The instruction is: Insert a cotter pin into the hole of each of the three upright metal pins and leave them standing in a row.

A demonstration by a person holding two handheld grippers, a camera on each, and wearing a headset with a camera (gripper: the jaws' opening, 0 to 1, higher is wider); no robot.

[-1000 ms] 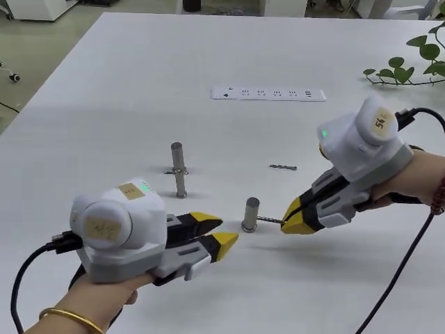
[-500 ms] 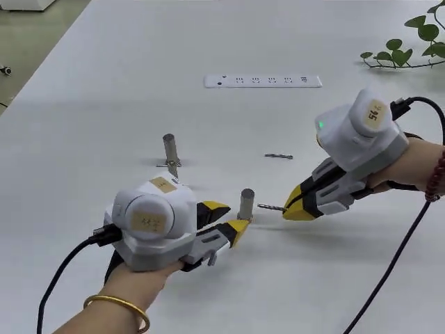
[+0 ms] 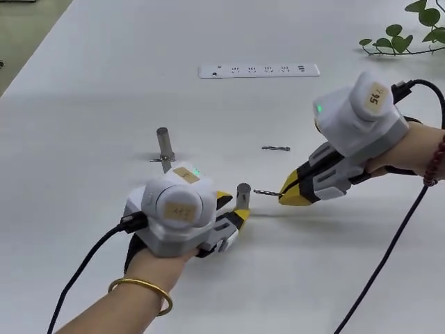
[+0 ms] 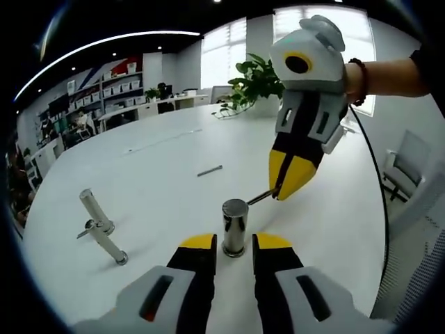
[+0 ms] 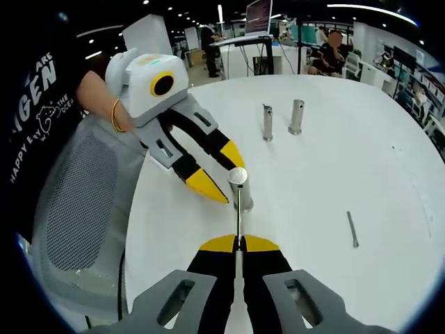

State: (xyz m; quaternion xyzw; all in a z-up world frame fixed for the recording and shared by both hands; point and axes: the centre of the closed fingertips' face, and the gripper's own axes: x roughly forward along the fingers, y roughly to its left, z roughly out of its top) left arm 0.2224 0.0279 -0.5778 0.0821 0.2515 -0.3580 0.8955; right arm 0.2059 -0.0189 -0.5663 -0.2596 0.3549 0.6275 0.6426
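pinching a cotter (image 5: 238, 219) tight, right gripper (image 5: 238, 243) has its tip at the pin (image 5: 239, 182) just ahead. left gripper (image 4: 234, 245) jaws slightly apart, pin standing between their tips.

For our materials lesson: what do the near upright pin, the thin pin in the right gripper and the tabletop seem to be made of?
The upright pin: likely steel, smooth silver-grey with bright highlights. The cotter pin: thin, dull grey, probably metal wire. The tabletop: matte white, perhaps laminate; the look leaves it open.
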